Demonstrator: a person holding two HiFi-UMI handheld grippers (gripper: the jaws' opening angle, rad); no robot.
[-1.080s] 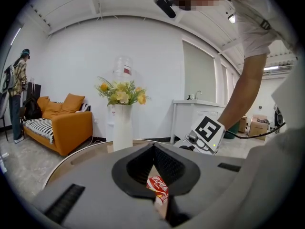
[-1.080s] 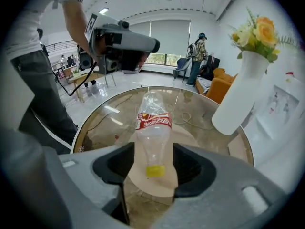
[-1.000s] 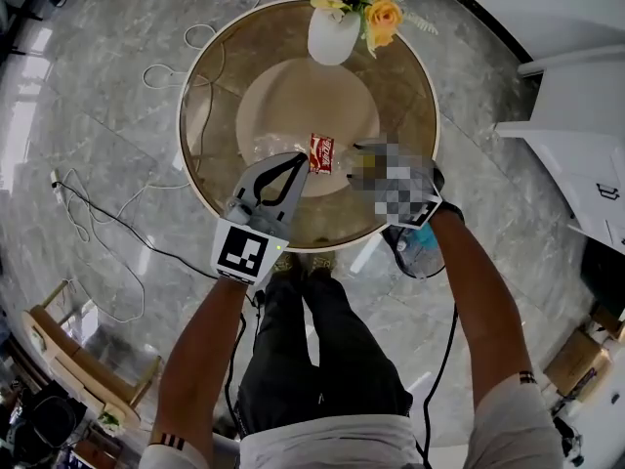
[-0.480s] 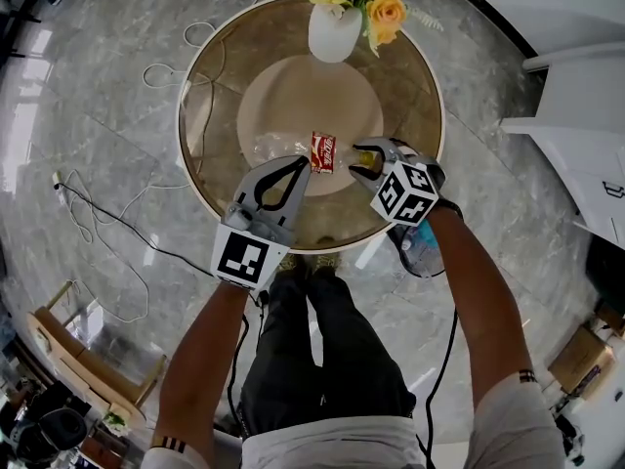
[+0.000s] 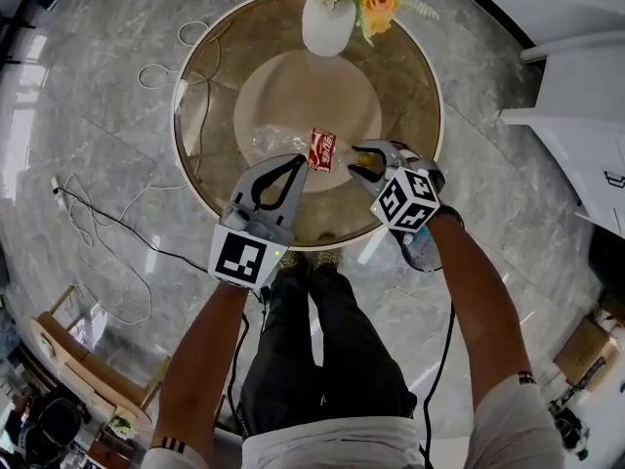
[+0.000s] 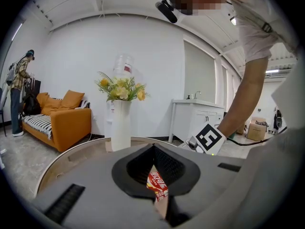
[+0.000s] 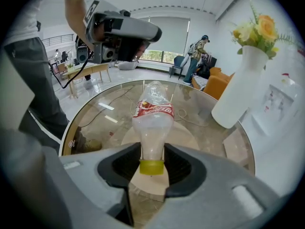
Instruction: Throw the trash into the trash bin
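A crushed clear plastic bottle point(image 7: 152, 120) with a red label point(image 5: 321, 150) lies on the round glass table point(image 5: 210, 96), its yellow cap point(image 5: 363, 171) towards me. My right gripper point(image 5: 359, 162) has just been closing. Its jaws now sit against both sides of the bottle's neck just above the cap point(image 7: 152, 166). My left gripper point(image 5: 302, 158) hovers just left of the label with its tips together and nothing in them. In the left gripper view the red label point(image 6: 157, 185) shows through the opening behind the closed tips point(image 6: 153, 147).
A white vase point(image 5: 327, 25) of yellow flowers stands at the table's far edge. Cables point(image 5: 98, 213) trail over the marble floor at left, and a white cabinet point(image 5: 576, 125) stands at right. An orange sofa point(image 6: 66, 118) and a standing person are far off.
The right gripper's jaws look slightly narrower round the bottle's cap end. The left gripper and the bottle stay where they were.
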